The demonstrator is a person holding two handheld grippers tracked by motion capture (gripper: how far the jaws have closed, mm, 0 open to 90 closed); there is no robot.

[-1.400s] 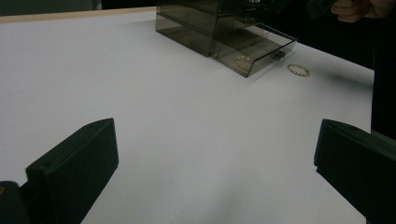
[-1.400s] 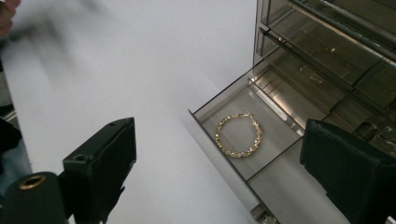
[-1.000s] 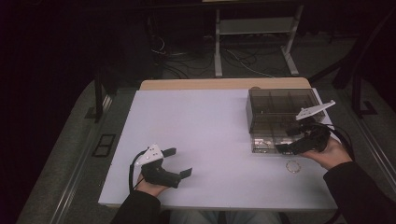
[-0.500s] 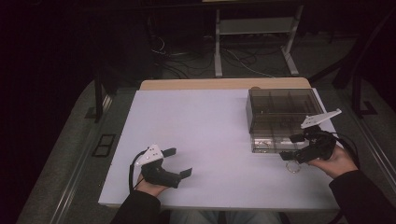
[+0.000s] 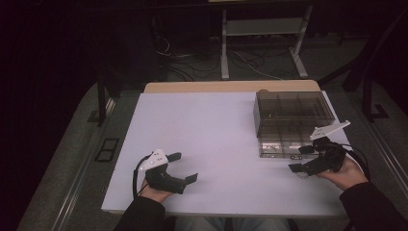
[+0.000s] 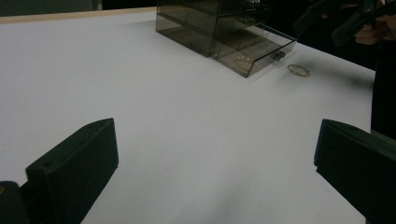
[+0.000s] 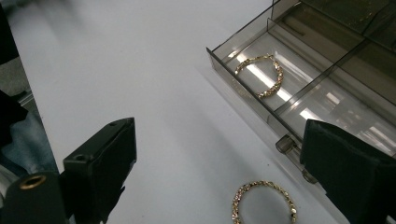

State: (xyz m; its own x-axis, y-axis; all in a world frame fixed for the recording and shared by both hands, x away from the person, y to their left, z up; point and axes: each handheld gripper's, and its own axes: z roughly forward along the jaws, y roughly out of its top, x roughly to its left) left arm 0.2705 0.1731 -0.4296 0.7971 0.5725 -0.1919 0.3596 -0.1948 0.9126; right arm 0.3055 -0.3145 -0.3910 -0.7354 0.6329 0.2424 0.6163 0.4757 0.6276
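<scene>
White table (image 5: 216,139) w/ smoked-plastic drawer box (image 5: 293,113) just ahead of the right gripper (image 5: 304,159); its bottom drawer (image 7: 299,88) is pulled out, one gold bracelet (image 7: 259,76) inside, left compartment. Right gripper: jaws wide apart, gripping nothing, nothing touching the pads. Second gold bracelet (image 7: 264,201) lies on the table betw. the jaws, just beside the drawer front. Left gripper (image 5: 185,167): wide open too, empty, well apart from the box.

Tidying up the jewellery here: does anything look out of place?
Yes: one gold hoop lies loose on the table in front of the open drawer, while its match sits inside a compartment.
</scene>
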